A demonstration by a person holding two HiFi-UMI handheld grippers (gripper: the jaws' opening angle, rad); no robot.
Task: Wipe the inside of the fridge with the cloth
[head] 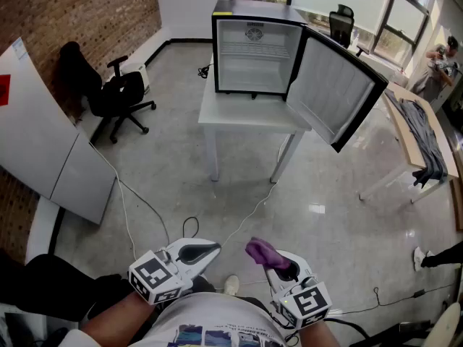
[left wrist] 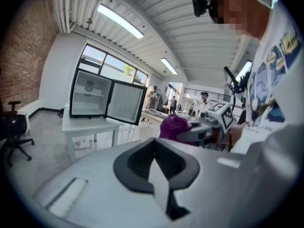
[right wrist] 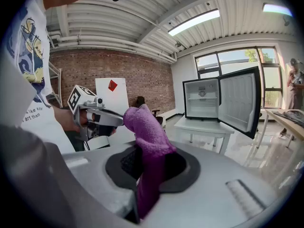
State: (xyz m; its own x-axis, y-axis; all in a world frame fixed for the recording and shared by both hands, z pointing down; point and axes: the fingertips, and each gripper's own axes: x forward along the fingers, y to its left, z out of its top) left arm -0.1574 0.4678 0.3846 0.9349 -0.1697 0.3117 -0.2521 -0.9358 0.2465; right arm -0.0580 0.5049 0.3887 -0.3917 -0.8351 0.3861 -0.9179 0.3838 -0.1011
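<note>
The small fridge [head: 252, 58] stands on a white table [head: 246, 116] across the room, well apart from the person. Its door [head: 334, 92] hangs wide open to the right. Inside it looks white and empty, with one wire shelf [head: 253, 50] near the top. The right gripper [right wrist: 148, 161] is squeezed tight on a purple cloth [right wrist: 144, 126]. The cloth sticks up out of the jaws in a soft lump, and a bit hangs down below them. The left gripper [left wrist: 154, 150] has its jaws pressed together with nothing in them. It sits just beside the right one, low down near the person's tummy. A black office chair [head: 116, 96] stands off to the left by the brick wall, and thin cables lie on the shiny floor [head: 181, 172]. I think the job has only just begun. The cloth is picked up and the door is open, so those parts are ready. But the cloth is far from the fridge, and no wiping has been done yet. The person must walk over, reach in, and rub the walls, the shelf and the bottom.
</note>
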